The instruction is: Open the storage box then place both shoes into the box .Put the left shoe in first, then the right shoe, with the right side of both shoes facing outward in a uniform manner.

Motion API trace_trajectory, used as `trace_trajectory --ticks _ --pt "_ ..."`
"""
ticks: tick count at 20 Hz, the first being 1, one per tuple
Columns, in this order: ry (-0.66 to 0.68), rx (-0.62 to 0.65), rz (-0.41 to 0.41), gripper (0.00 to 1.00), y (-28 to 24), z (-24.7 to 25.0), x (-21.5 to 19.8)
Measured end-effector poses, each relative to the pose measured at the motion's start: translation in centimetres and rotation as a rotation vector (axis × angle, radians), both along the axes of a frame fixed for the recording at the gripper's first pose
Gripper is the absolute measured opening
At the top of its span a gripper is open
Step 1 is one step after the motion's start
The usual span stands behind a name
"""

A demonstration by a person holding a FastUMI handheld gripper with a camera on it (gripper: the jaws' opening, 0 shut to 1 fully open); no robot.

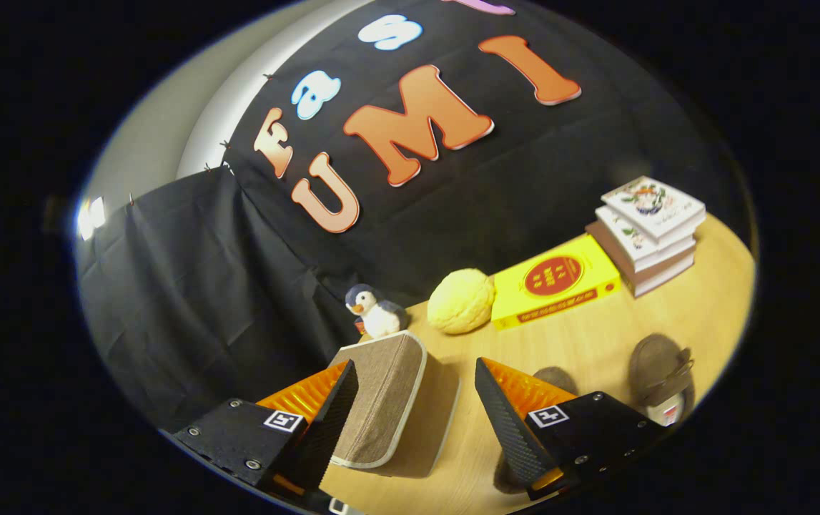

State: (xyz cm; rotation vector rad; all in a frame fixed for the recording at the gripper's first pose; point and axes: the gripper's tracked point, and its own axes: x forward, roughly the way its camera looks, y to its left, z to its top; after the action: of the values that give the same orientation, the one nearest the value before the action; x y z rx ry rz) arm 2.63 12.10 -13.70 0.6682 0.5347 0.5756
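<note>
Between the fingers of the tongs [410, 415], spread wide and gripping nothing, the storage box [384, 397] is seen on the wooden table [567, 343]; whether its lid is raised cannot be told. Beyond the right finger, one brown shoe [660, 375] lies outside the box, with a second shoe [556, 378] partly hidden. Both placements are judged outstanding.

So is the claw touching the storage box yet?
Cannot tell. In the gripper view the open claw straddles the storage box; one finger overlaps its side, hiding any gap or contact.
</note>
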Motion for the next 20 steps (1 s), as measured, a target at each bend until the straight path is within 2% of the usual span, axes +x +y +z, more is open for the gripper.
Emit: trace_trajectory --ticks 5,9,20 --pt "0.228 0.254 0.204 0.98 3.5 -2.5 -2.4" --pt "0.338 0.443 0.329 0.98 5.7 -3.4 -3.1" --pt "0.439 0.477 0.522 0.98 10.0 -7.0 -4.9"
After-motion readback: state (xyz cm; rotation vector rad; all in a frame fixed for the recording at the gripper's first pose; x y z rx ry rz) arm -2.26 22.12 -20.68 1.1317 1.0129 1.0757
